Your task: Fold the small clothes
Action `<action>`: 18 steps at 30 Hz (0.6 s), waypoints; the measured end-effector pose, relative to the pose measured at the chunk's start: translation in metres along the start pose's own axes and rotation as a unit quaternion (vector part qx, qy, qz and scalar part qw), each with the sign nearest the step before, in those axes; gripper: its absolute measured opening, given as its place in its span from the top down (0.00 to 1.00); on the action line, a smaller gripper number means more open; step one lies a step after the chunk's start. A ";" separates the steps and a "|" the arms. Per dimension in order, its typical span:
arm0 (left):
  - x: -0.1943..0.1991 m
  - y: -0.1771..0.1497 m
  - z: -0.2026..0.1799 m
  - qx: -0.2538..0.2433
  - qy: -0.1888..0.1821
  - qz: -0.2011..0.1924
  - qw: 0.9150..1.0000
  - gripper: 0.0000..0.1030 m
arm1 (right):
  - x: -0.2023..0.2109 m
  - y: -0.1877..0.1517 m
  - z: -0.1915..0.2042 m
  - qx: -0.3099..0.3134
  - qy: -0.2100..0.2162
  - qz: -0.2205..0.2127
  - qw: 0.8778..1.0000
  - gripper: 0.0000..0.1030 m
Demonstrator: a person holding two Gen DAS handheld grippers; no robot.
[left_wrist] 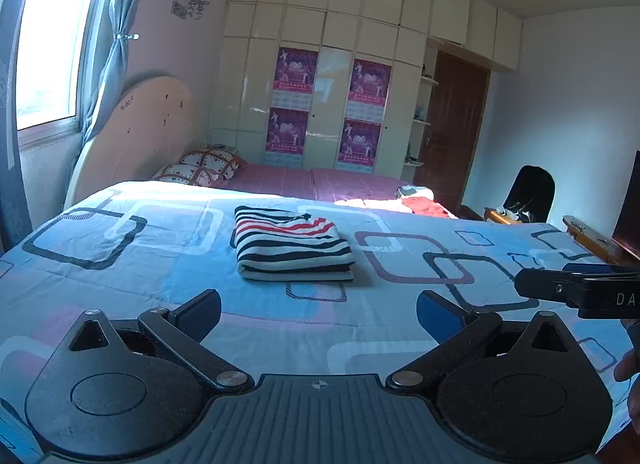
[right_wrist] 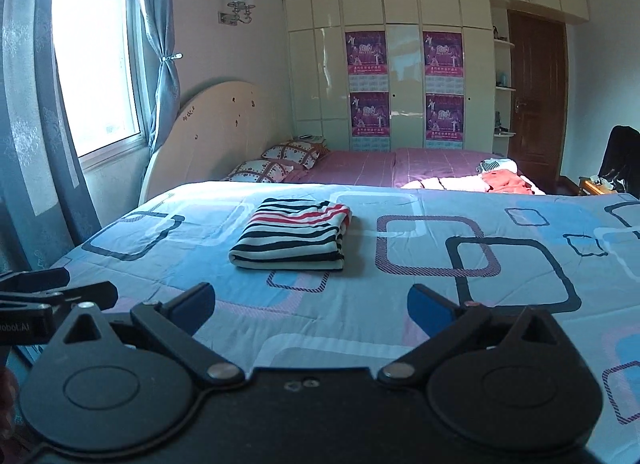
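A striped garment [left_wrist: 290, 244], white with dark and red bands, lies folded into a neat rectangle on the blue patterned bedspread [left_wrist: 120, 276]. The right wrist view shows the same folded garment [right_wrist: 290, 236] ahead and slightly left. My left gripper [left_wrist: 320, 314] hovers well back from it, jaws wide open and nothing between the blue pads. My right gripper [right_wrist: 312, 308] is likewise open and empty, held short of the garment. The right gripper's black fingers [left_wrist: 560, 290] enter the left wrist view at the right edge, and the left gripper's fingers [right_wrist: 60, 292] show at the left edge of the right wrist view.
More clothes [left_wrist: 416, 199] lie in a sunlit heap at the far right of the bed. Pillows [left_wrist: 200, 167] and a curved headboard [left_wrist: 140, 131] stand at the far left. A wardrobe [left_wrist: 332, 83], a brown door [left_wrist: 452, 131] and a chair [left_wrist: 532, 191] lie beyond.
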State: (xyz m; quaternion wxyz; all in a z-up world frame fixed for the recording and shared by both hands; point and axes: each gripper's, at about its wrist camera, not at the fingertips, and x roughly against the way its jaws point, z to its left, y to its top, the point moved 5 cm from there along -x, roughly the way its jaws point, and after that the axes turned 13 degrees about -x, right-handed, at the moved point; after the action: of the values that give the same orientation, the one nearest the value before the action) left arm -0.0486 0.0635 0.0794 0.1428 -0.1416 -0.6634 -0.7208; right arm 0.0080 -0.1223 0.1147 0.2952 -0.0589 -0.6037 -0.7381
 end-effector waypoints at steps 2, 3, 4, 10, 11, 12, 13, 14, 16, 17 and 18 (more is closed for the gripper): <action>0.008 0.002 -0.005 0.000 0.002 -0.008 1.000 0.00 | 0.008 0.001 0.002 0.012 -0.001 -0.008 1.000 0.00; 0.011 0.003 -0.007 0.002 0.001 -0.010 1.000 0.00 | 0.013 0.000 0.004 0.017 -0.002 -0.011 1.000 0.00; 0.014 0.004 -0.010 0.003 0.000 -0.012 1.000 0.00 | 0.016 0.000 0.003 0.019 -0.002 -0.012 1.000 0.00; 0.020 0.009 -0.024 -0.001 -0.003 -0.019 1.000 0.00 | 0.026 -0.006 -0.002 0.015 -0.005 -0.011 1.000 0.00; 0.021 0.011 -0.025 -0.001 -0.003 -0.021 1.000 0.00 | 0.026 -0.007 -0.002 0.016 -0.003 -0.010 1.000 0.00; 0.021 0.012 -0.027 -0.002 -0.003 -0.022 1.000 0.00 | 0.026 -0.007 -0.002 0.017 -0.002 -0.010 1.000 0.00; 0.021 0.013 -0.028 -0.002 -0.002 -0.023 1.000 0.00 | 0.026 -0.007 -0.001 0.019 -0.002 -0.012 1.000 0.00; 0.021 0.013 -0.028 -0.002 -0.001 -0.024 1.000 0.00 | 0.026 -0.007 -0.001 0.020 -0.001 -0.013 1.000 0.00; 0.021 0.014 -0.028 -0.001 0.001 -0.024 1.000 0.00 | 0.026 -0.006 -0.001 0.021 0.001 -0.016 1.000 0.00; 0.021 0.014 -0.028 -0.001 0.002 -0.024 1.000 0.00 | 0.026 -0.005 -0.001 0.022 0.001 -0.016 1.000 0.00; 0.022 0.014 -0.027 0.000 0.002 -0.025 1.000 0.00 | 0.026 -0.005 -0.002 0.022 0.001 -0.017 1.000 0.00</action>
State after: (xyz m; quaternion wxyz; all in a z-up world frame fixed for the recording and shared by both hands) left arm -0.0631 0.0352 0.0989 0.1263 -0.1232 -0.6665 -0.7243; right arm -0.0148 -0.1328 0.1217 0.2845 -0.0415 -0.6202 -0.7299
